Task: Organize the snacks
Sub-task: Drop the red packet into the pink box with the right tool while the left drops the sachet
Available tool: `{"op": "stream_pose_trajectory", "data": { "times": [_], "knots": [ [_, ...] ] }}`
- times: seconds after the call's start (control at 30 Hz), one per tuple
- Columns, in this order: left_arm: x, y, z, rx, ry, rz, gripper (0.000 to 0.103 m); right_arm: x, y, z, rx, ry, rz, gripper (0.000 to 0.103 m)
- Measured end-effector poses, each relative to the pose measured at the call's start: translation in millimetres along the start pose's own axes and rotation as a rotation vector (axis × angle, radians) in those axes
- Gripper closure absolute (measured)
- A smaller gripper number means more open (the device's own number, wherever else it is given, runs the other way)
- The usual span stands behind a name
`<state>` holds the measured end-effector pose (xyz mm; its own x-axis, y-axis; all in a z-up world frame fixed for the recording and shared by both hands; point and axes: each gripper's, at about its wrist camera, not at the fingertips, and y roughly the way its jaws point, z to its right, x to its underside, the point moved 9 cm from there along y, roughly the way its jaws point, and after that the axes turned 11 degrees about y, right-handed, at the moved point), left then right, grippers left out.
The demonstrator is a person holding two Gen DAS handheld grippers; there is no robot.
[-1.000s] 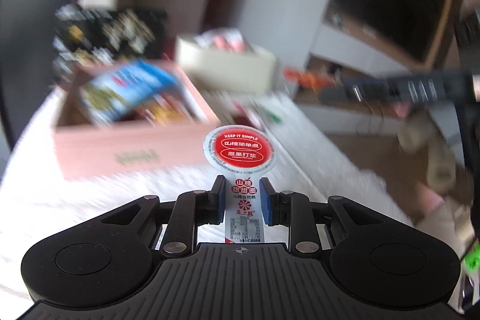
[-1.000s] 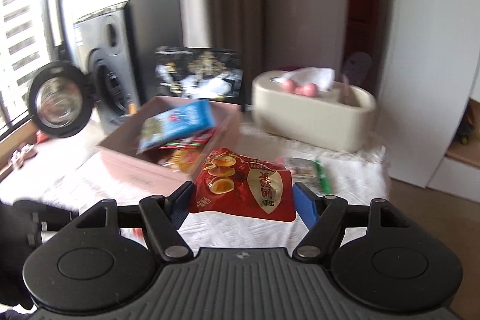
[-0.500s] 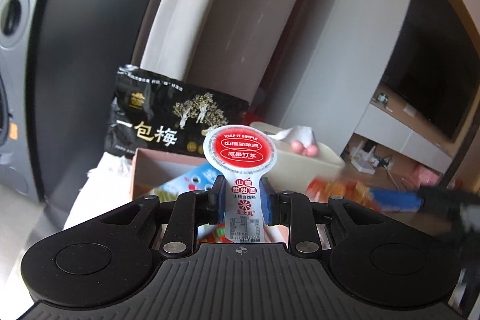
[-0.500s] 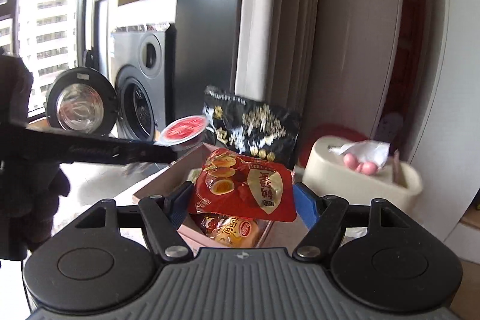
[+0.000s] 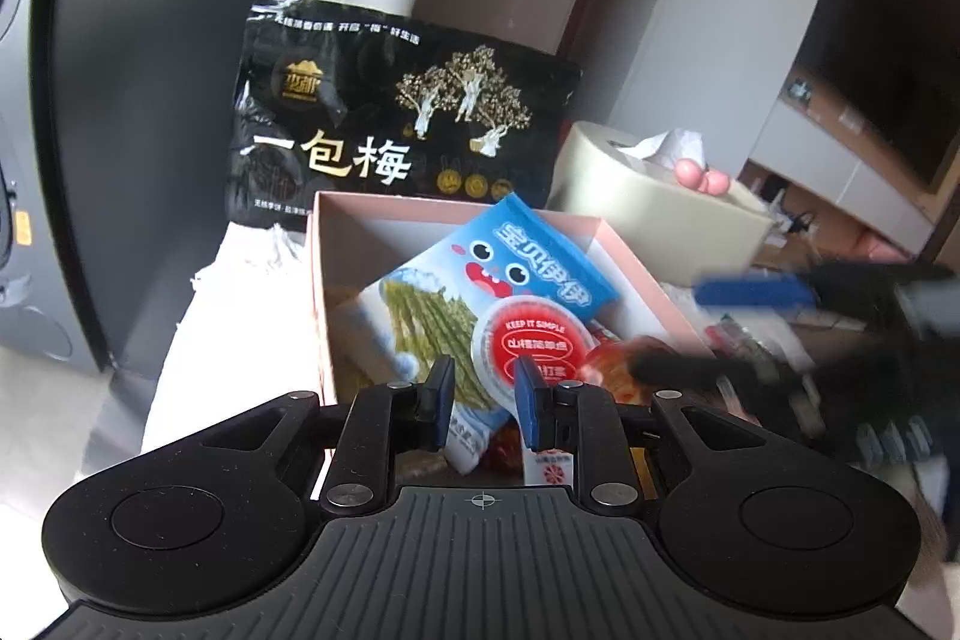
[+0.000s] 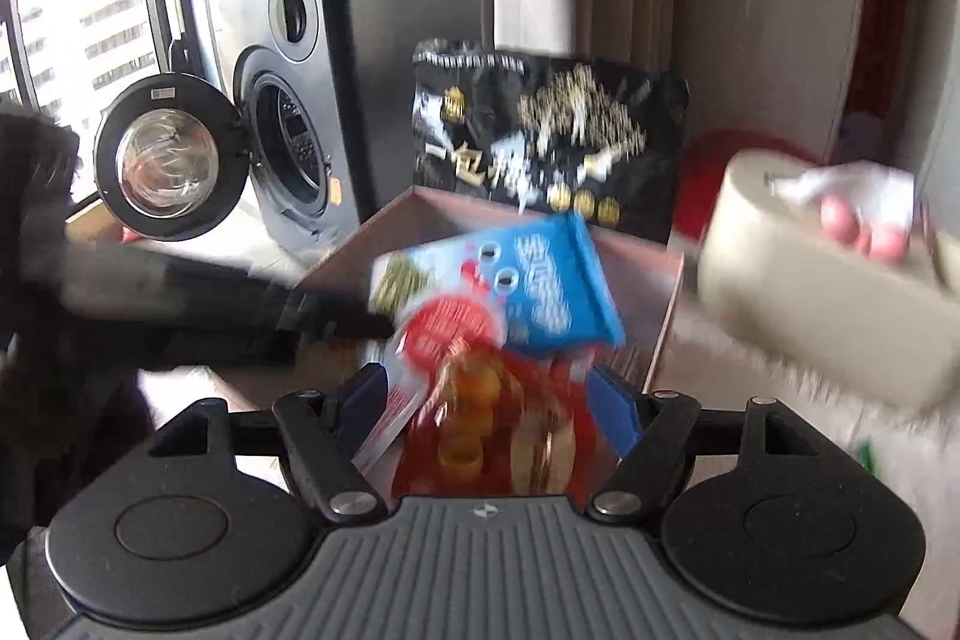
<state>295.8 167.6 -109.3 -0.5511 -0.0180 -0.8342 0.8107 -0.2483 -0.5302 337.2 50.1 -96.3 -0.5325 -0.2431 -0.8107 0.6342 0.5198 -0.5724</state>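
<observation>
Lollipop snack [image 5: 530, 347] beside parted left gripper [image 5: 483, 403]

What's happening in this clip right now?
Someone is dropping snacks into the pink box. The left hand-held gripper is open over it, with the red-lidded hawthorn snack loose beside one finger. The right hand-held gripper is open around a blurred red snack packet. A blue packet already lies inside.

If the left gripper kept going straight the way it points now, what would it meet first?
Most likely the blue snack packet lying in the pink box, directly ahead of the left gripper; depth is hard to judge.
</observation>
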Motion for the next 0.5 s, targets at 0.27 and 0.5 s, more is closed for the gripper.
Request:
{"op": "stream_pose_trajectory", "data": {
  "times": [0.27, 0.5],
  "knots": [
    [-1.2, -28.4, -1.0, 0.036, -0.031, 0.105, 0.078, -51.9, 50.2, 0.4, 0.123, -0.044, 0.066, 0.029],
    [9.6, -43.1, 11.6, 0.018, -0.060, 0.097, 0.078, -47.9, 89.9, 33.6, 0.057, 0.199, -0.050, 0.049]
  ]
}}
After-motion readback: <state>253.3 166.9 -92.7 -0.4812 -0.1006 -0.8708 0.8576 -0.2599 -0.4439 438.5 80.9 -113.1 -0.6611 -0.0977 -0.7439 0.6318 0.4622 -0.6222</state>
